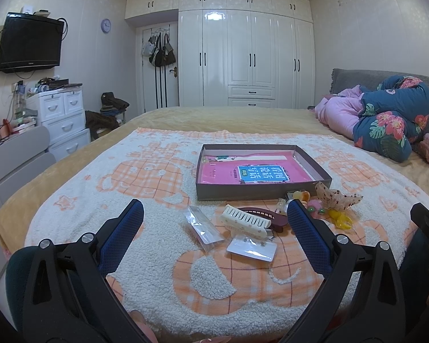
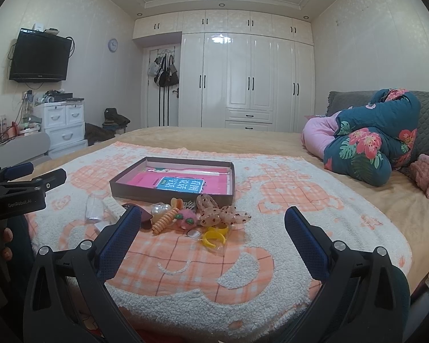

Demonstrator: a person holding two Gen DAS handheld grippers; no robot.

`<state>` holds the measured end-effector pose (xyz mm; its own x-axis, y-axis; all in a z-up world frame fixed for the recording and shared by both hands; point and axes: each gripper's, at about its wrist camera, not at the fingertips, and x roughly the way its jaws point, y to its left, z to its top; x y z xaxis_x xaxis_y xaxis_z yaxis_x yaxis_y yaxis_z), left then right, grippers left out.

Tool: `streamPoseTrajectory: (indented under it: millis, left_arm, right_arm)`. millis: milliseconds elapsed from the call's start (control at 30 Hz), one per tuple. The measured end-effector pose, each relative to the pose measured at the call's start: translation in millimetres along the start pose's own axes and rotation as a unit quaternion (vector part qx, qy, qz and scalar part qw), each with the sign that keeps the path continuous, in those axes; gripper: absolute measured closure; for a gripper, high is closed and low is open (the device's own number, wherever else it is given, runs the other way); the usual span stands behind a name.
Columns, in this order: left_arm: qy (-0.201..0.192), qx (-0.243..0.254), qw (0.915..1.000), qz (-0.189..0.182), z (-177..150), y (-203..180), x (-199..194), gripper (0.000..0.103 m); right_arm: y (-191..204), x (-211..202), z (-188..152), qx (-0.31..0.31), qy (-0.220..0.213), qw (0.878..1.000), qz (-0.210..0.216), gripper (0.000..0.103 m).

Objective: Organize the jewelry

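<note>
A shallow grey box (image 1: 261,193) (image 2: 171,197) lined with a pink booklet sits on the orange-and-white blanket. In front of it lies a heap of hair accessories: a white claw clip (image 1: 244,222) (image 2: 113,207), a maroon clip (image 1: 267,217) (image 2: 144,214), a dotted bow (image 1: 336,197) (image 2: 220,213), an orange spiral tie (image 2: 164,220), a pink fuzzy piece (image 2: 187,218), yellow rings (image 2: 213,235) (image 1: 340,221) and clear packets (image 1: 204,228) (image 1: 251,248) (image 2: 93,208). My left gripper (image 1: 214,214) hovers open just short of the clips. My right gripper (image 2: 211,218) is open too, near the heap.
The blanket (image 1: 163,274) covers a bed with a rolled floral quilt (image 2: 369,140) at the right. White drawers (image 1: 63,117), a wall TV (image 1: 28,43) and a wardrobe (image 1: 243,57) stand beyond. The left gripper's body (image 2: 20,191) shows at the right wrist view's left edge.
</note>
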<state>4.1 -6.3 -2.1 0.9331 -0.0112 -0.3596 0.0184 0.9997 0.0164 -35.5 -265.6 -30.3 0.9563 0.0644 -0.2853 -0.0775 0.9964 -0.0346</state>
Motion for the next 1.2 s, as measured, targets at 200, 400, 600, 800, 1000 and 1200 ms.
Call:
streamPoseTrajectory:
  millis: [200, 400, 600, 800, 1000, 1200]
  left_arm:
    - [0.006, -0.006, 1.0000, 0.001, -1, 4, 3, 0.011]
    - [0.016, -0.017, 0.9997, 0.004, -2, 12, 9, 0.011]
    - [0.027, -0.026, 0.9991, 0.017, -3, 19, 15, 0.011]
    - [0.042, -0.041, 0.9978, 0.029, -3, 32, 23, 0.011]
    - [0.074, -0.064, 0.9946, 0.035, -7, 47, 37, 0.011]
    - [0.102, -0.077, 0.9910, 0.039, -9, 56, 51, 0.011]
  right_arm:
    - [0, 2, 2, -0.003, 0.002, 1.000, 0.003, 0.005]
    - [3, 6, 4, -0.013, 0.006, 1.000, 0.008, 0.005]
    - [11, 15, 8, -0.028, 0.020, 0.999, 0.023, 0.005]
    - [22, 27, 13, -0.048, 0.029, 0.997, 0.043, 0.005]
    - [29, 49, 19, -0.053, 0.055, 0.995, 0.064, 0.005]
    - [29, 76, 24, -0.058, 0.077, 0.993, 0.067, 0.005]
